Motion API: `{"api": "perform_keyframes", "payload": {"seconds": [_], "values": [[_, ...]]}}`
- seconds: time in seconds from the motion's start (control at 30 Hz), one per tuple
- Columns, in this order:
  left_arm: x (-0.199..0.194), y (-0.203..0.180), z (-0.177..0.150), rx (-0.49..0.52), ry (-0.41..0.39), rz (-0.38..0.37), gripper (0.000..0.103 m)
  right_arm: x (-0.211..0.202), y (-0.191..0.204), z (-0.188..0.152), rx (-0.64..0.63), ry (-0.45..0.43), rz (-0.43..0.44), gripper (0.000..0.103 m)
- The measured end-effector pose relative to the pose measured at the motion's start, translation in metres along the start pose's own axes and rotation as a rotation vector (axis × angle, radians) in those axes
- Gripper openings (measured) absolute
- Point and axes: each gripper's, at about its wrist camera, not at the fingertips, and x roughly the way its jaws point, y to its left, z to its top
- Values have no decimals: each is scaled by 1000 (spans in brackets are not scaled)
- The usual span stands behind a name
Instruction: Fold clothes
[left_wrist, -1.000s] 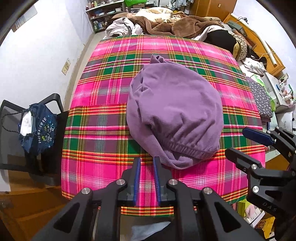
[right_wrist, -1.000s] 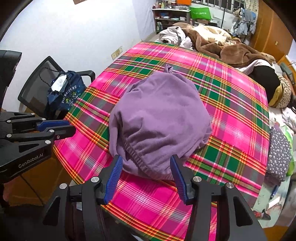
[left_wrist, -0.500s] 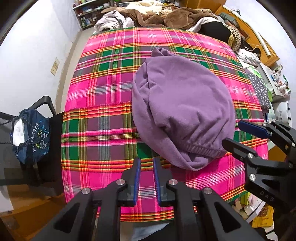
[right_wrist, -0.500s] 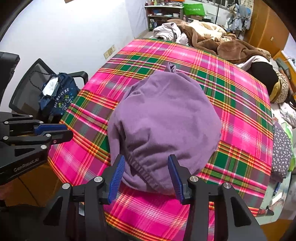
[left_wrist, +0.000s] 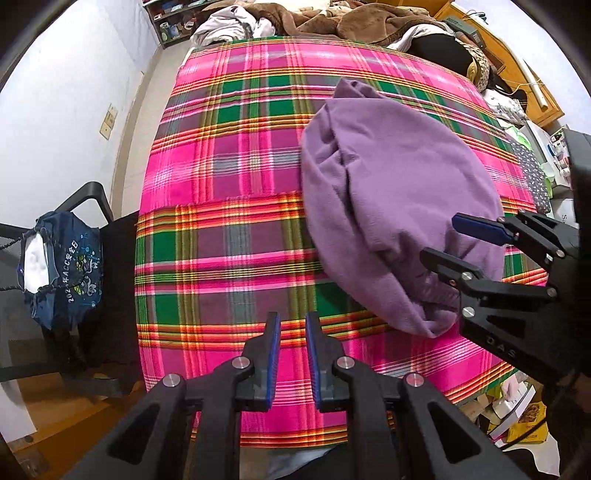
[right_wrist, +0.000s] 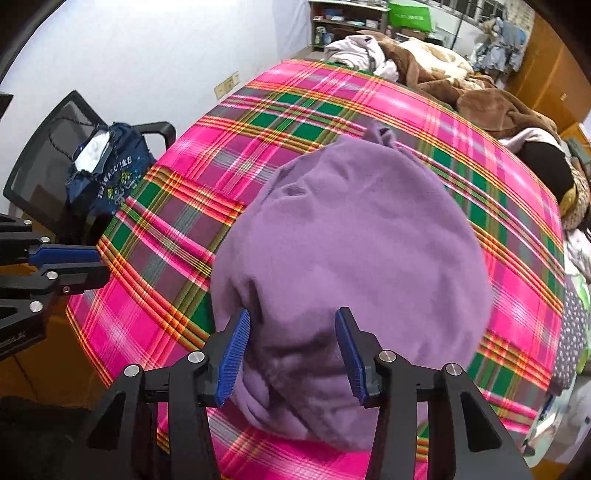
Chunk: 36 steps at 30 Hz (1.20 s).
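purple garment (right_wrist: 354, 266) bunched on plaid cloth (left_wrist: 229, 206), right gripper (right_wrist: 291, 347) fingers spread wide over garment's near edge, not pinching it, left gripper (left_wrist: 291, 354) fingers narrowly apart, empty, above cloth left of garment

Lived-in bedroom of a home. Bed under pink plaid cover (left_wrist: 229, 206) at centre; brown blanket (right_wrist: 491, 107) and heaped laundry (right_wrist: 354, 50) at 12 o'clock. Cluttered shelf unit (right_wrist: 343, 22) at 12, wooden wardrobe (right_wrist: 554, 74) at 2. Mesh chair (right_wrist: 40, 166) carrying navy bag (right_wrist: 107, 173) at 9. Wall socket (left_wrist: 107, 125) at 10.
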Motion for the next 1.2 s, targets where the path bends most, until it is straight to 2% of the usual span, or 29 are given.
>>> {"api": "perform_keyframes", "payload": {"seconds": [0.17,0.2,0.23,0.3,0.37,0.63,0.9,1.0,1.13,1.2], "values": [[5,12,-3,-13,12,-2,14,25,12,5,-55,45,-12,50],[5,14,-4,-15,14,-2,14,30,14,5,-66,56,-15,45],[5,16,-4,-18,15,-3,14,34,15,4,-77,64,-19,29],[5,21,-5,-24,15,-3,14,39,14,3,-79,73,-25,13],[4,23,-6,-27,11,-2,15,37,8,3,-58,62,-18,8],[-6,12,-3,-3,-29,-10,14,-7,-6,-1,28,-43,29,4],[-26,-6,-5,12,-77,-15,14,-63,7,2,1,-169,105,4],[-34,-1,-9,-16,-98,-8,14,-74,20,6,-23,-191,172,4],[-37,13,-16,-73,-101,8,14,-66,43,7,-74,-167,256,7],[-34,19,-20,-93,-93,13,14,-62,39,3,-46,-155,259,7]]}}
